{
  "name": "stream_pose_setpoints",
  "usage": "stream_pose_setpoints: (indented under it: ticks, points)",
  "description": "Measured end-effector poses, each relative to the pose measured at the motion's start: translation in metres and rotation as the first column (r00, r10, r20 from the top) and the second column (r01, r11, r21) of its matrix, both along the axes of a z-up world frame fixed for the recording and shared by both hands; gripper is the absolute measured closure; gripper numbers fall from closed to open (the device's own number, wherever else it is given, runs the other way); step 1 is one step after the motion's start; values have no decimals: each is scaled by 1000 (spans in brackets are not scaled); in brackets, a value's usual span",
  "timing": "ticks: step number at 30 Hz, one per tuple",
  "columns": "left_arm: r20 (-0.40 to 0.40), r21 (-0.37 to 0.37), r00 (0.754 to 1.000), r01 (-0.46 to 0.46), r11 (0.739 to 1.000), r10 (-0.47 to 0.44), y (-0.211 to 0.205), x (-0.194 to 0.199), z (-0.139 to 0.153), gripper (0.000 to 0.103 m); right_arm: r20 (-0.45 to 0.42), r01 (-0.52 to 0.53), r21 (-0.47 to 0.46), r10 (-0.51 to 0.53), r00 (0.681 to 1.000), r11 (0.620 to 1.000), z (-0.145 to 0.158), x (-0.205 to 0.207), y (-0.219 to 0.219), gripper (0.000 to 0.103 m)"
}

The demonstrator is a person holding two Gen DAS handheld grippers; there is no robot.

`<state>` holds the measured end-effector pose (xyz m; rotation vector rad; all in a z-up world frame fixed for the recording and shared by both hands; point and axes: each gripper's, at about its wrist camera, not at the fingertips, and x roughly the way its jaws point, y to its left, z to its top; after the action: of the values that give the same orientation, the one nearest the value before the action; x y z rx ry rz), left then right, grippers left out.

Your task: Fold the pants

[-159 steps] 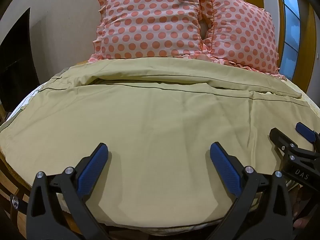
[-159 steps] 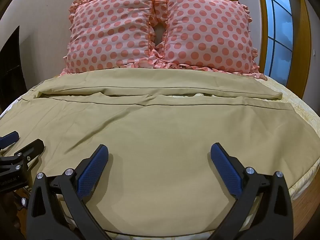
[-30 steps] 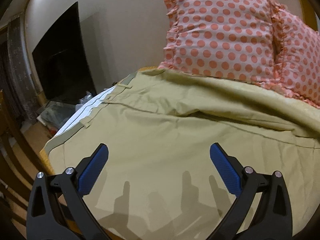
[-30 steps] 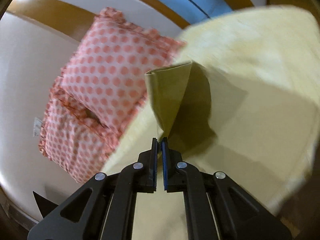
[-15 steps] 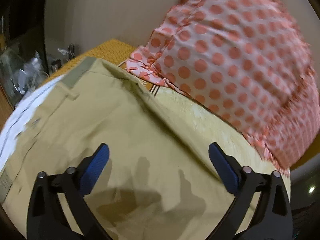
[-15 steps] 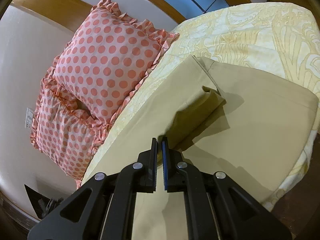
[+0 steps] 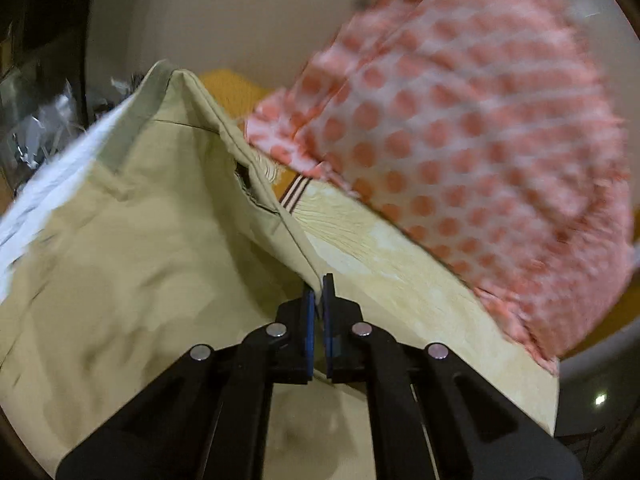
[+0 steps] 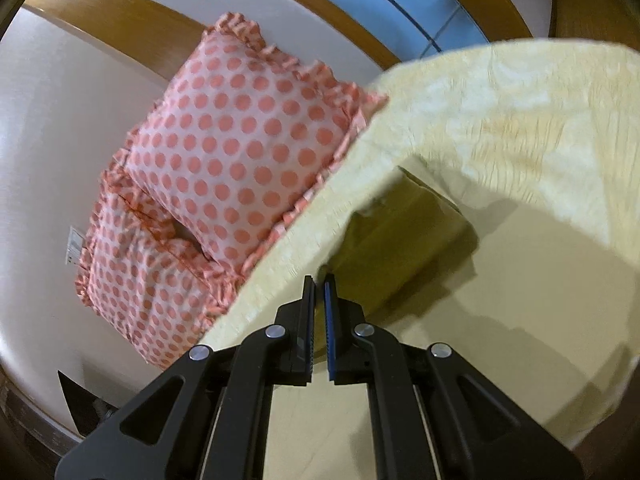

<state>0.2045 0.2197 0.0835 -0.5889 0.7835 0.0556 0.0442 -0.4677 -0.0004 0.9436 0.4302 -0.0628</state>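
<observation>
Half a second ago spread wide, the left tool (image 7: 319,290) now pinches the khaki pants (image 7: 132,248) by an edge seam. Right tool (image 8: 318,288) stays pressed on the leg, apparently lifting it off the bed (image 8: 500,112) beside the dotted pillows (image 8: 240,148).

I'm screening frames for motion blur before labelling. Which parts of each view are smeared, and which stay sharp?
Left wrist: polka-dot pillow and pants smeared; left claw crisp. Right wrist: bedspread blurred, pillow fairly sharp, right claw crisp.
</observation>
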Motion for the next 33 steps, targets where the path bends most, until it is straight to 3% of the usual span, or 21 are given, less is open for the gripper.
stream_pose_setpoints:
  ticks: [4,6,11,18,23,25,26,27,28,31,33]
  points:
    - [94,25,996,11,1000,-14,-7,-109,13,100,-2,38,-5,-38,999,999,2,-34,-9,98]
    - [91,25,996,2,1000,-4,-7,-158,4,100,-27,50,-9,-50,998,999,-6,-49,-10,98]
    - [44,27,998,-49,998,48,-12,-222,-34,100,-59,70,5,-70,996,998,-23,-70,-13,98]
    - [1,-7,997,-75,997,75,-8,-254,-67,100,-78,104,-46,-107,991,994,-25,-92,-10,98]
    - [14,23,998,-67,998,66,-10,-255,-69,99,-110,113,-80,-121,987,990,-31,-102,-5,98]
    - [15,46,998,-65,997,64,-11,-256,-70,94,-121,121,-117,-135,983,986,-27,-106,-3,90]
    - [19,53,998,-64,997,63,-11,-257,-69,93,-126,141,-131,-158,979,981,-25,-109,-4,73]
    - [27,57,997,-67,996,66,-11,-259,-68,85,-124,165,-144,-183,975,976,-23,-113,-6,48]
    - [40,66,996,-80,995,77,-10,-262,-66,70,-107,212,-159,-231,967,964,-19,-120,-10,39]
    - [98,80,988,-126,989,118,-8,-272,-59,36,-86,299,-205,-322,943,932,-18,-124,-24,37]
    - [126,106,981,-163,981,149,-6,-278,-55,30,-96,306,-203,-330,939,930,-26,-116,-33,37]
